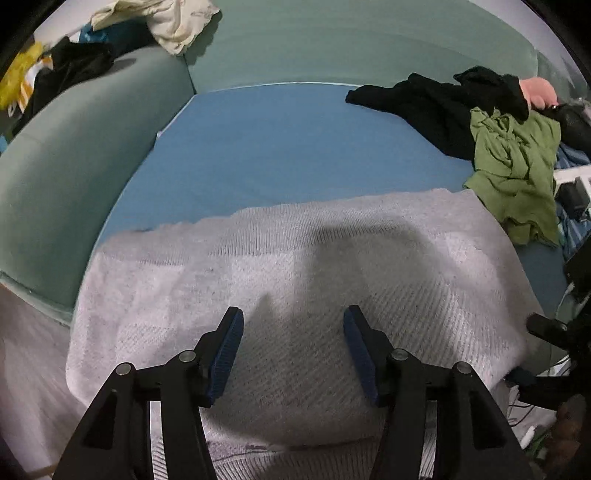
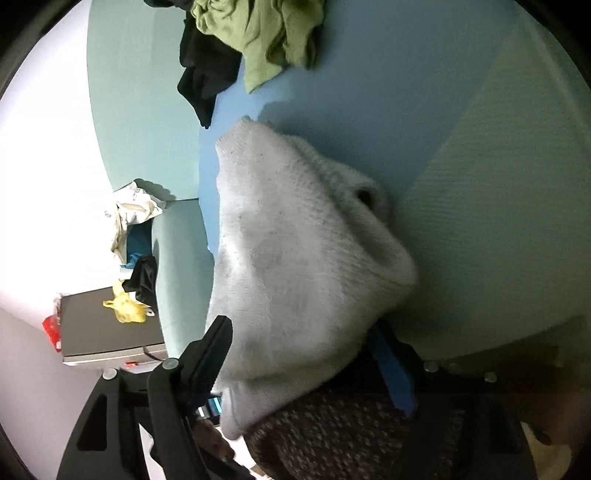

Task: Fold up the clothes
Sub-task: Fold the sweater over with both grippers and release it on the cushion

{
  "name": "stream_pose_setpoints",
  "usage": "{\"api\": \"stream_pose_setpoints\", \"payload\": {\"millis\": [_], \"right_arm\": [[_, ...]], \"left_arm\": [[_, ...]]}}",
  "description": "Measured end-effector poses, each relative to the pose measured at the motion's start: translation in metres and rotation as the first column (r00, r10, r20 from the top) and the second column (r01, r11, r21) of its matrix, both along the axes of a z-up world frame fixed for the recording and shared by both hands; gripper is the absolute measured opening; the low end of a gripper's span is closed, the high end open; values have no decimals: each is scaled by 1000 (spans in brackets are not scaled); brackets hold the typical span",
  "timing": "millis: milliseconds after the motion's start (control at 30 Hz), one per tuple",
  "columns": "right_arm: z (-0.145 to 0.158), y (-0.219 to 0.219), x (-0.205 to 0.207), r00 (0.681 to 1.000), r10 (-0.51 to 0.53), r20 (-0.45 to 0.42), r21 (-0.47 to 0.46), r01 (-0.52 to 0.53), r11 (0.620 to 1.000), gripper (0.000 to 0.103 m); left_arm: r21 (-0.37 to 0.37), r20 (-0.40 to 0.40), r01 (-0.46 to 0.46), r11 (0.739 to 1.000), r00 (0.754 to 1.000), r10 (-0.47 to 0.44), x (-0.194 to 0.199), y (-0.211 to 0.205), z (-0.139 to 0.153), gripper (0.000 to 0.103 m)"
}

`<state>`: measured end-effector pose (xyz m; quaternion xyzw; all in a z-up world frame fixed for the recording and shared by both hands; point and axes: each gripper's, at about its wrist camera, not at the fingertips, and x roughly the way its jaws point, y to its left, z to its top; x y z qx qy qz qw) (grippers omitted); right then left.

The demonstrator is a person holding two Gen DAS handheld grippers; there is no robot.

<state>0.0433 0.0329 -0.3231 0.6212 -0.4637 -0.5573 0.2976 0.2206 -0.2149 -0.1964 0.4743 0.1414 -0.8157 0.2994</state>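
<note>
The white knit [image 1: 295,295] lies spread flat over the near edge of the blue seat [image 1: 295,147], its far hem a ragged line across the seat's middle and its near part hanging over the front edge. The left gripper [image 1: 293,350] hovers above it with fingers wide apart, blue pads [image 1: 229,354] facing each other and nothing between them; the cloth fills the gap under them, and a shadow falls on the knit just ahead of the tips.

The right gripper [image 2: 299,354] is seen rolled on its side. A bunched fold of the same white knit [image 2: 295,258] fills the space between its fingers, reaching from the fingertips out over the seat [image 2: 351,92]. The fingers stand fairly wide, one pad [image 2: 391,365] partly hidden behind the cloth; whether they pinch the fold or it merely drapes there cannot be told.

Only the left view shows the knit's whole flat spread and the teal armrest [image 1: 74,166] at the seat's left edge, with a cream garment [image 1: 166,18] on top of it. It also shows a black garment [image 1: 424,107] and a green one [image 1: 517,166] heaped at the seat's right edge. The right view shows those two, green [image 2: 258,33] and black [image 2: 207,70], at the far edge, plus a grey box [image 2: 107,325] with a yellow bag [image 2: 127,308] on it beyond the armrest, and a dark speckled fabric [image 2: 332,435] under the lifted fold.
</note>
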Motion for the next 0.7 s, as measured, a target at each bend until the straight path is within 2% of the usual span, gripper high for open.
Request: {"api": "stream_pose_setpoints", "payload": {"millis": [133, 167, 233, 333, 400, 467, 567, 633, 700], "right_arm": [[-26, -21, 0, 995, -19, 96, -94, 28, 995, 79], [-33, -26, 1, 992, -24, 121, -125, 39, 991, 80], [-37, -29, 1, 991, -31, 133, -147, 50, 988, 82], [-37, -28, 2, 989, -37, 140, -158, 59, 986, 80], [-35, -23, 2, 987, -69, 142, -155, 91, 984, 71], [-29, -13, 0, 985, -126, 116, -122, 140, 983, 48], [-8, -1, -10, 988, -151, -15, 6, 152, 988, 28], [8, -2, -15, 988, -127, -82, 46, 131, 990, 21], [25, -5, -19, 985, -110, -132, 73, 120, 990, 19]], "left_arm": [[113, -80, -49, 992, 995, 58, 8, -13, -2, 61], [138, -99, -70, 988, 992, 84, 0, -19, -6, 66], [197, -141, -103, 975, 981, 132, -8, -29, -10, 68], [219, -172, -97, 971, 976, 136, 2, -27, -10, 69], [217, -182, -89, 972, 975, 130, 4, -26, -8, 69], [221, -195, -81, 972, 973, 125, 7, -26, -8, 69], [251, -224, -66, 966, 967, 124, 11, -29, -9, 68], [278, -243, -58, 959, 962, 128, 12, -33, -8, 68], [337, -276, -50, 940, 950, 149, 16, -40, -5, 68]]}}
